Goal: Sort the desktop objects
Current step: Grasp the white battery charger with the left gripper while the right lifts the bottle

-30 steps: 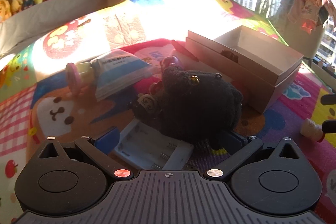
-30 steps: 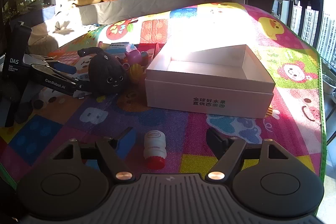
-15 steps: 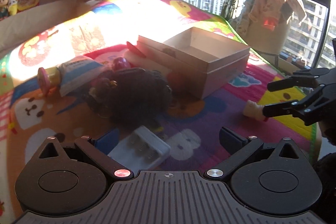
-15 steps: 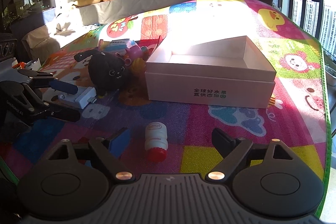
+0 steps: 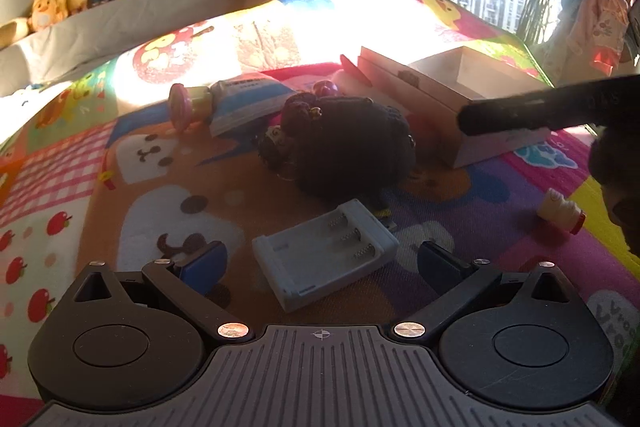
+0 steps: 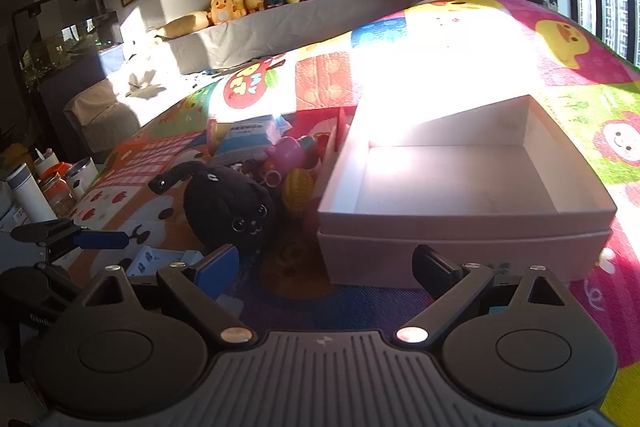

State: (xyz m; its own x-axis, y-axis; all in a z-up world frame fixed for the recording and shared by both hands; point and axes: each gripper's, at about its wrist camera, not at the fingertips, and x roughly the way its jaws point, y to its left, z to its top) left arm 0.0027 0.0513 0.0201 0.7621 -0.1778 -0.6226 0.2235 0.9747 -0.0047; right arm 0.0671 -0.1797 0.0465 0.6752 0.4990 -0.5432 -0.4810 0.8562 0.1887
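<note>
— Left wrist view: left gripper [image 5: 320,261] spread wide, empty, low over the grey battery holder [image 5: 326,253], which lies between its fingers (lined up to grab, I'd guess).

— And the right gripper [image 6: 324,267]?

— Wide apart too, holding nothing, facing the white box [image 6: 464,223] at one o'clock. Black plush [image 6: 230,205] sits at eleven; the little bottle [image 5: 562,213] lies on the mat [image 5: 168,187] at three o'clock from the left.

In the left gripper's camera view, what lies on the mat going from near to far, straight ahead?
Grey battery holder → black plush toy → blue-and-white tube with its pink cap.
</note>
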